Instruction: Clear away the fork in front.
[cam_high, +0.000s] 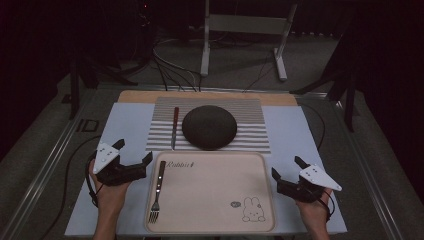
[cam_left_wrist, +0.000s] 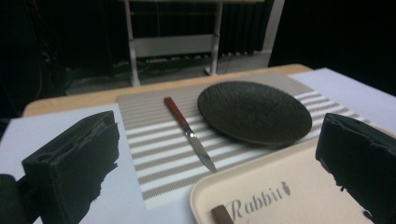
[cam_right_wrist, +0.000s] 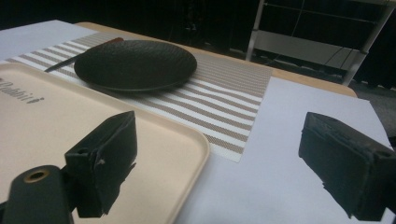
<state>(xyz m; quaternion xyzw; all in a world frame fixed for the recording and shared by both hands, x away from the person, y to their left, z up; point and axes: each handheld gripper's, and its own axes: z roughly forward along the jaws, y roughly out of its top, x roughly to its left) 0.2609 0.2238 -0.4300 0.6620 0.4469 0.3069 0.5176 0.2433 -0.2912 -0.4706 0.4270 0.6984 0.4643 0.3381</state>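
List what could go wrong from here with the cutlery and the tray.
1. The fork lies close to the tray's left rim, by the open left gripper; a stray jaw could knock it.
2. The knife lies right beside the dark plate on the striped mat; gripping it may nudge the plate.
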